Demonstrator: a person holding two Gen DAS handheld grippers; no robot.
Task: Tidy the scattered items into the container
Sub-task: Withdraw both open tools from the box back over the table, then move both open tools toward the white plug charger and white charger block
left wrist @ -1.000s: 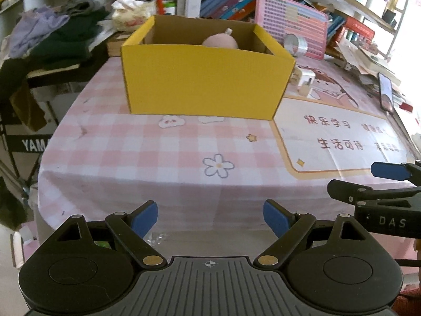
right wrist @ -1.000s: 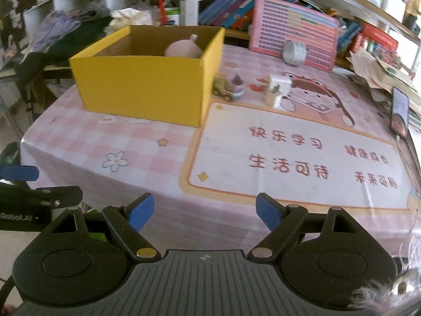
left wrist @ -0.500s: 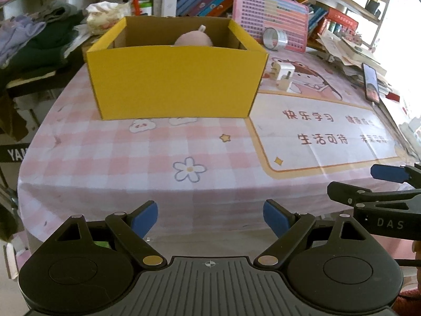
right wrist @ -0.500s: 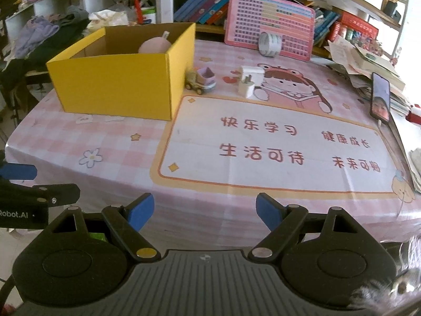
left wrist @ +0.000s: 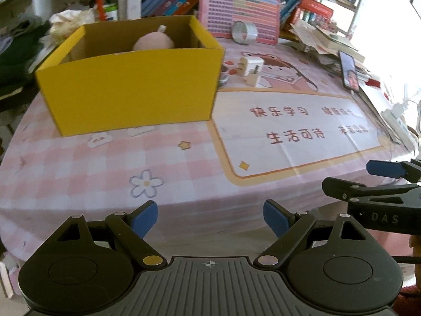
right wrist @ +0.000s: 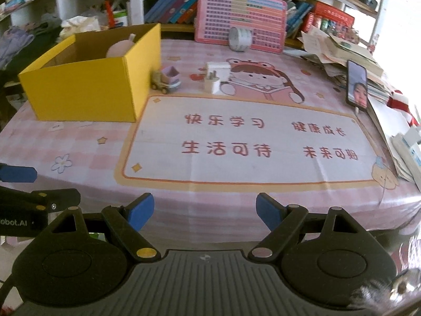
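Surface (right wrist: 79, 142) first: we are looking at a wide top under a pink checked cloth, with a big printed mat (right wrist: 247, 142) lying over its middle and right part. Behind it, shelves (right wrist: 184, 5) are carrying books and clutter, and a pile of clothes (left wrist: 18, 50) is sitting off to the left.

On the cloth's left part a yellow cardboard box (left wrist: 131, 92) is standing open, and we are seeing a round pink item (left wrist: 154, 43) resting inside it toward the back wall. A pink chart board (right wrist: 240, 21) is leaning at the far edge, with a roll of tape (right wrist: 239, 38) standing against it.

Just beside the box's right wall a small toy truck (right wrist: 167, 79) is sitting on the mat's upper edge; the left view is showing only a sliver of it behind the box corner. A white charger plug (right wrist: 214, 77) is lying a little further right, apart from the truck. A phone (right wrist: 356, 85) is lying near the right edge beside stacked papers (right wrist: 342, 52).

Our left claw (left wrist: 210, 217) is hovering over the near edge with its blue pads apart and nothing between them. Our right claw (right wrist: 204, 212) is doing likewise, spread wide and empty, well apart from the truck and plug.
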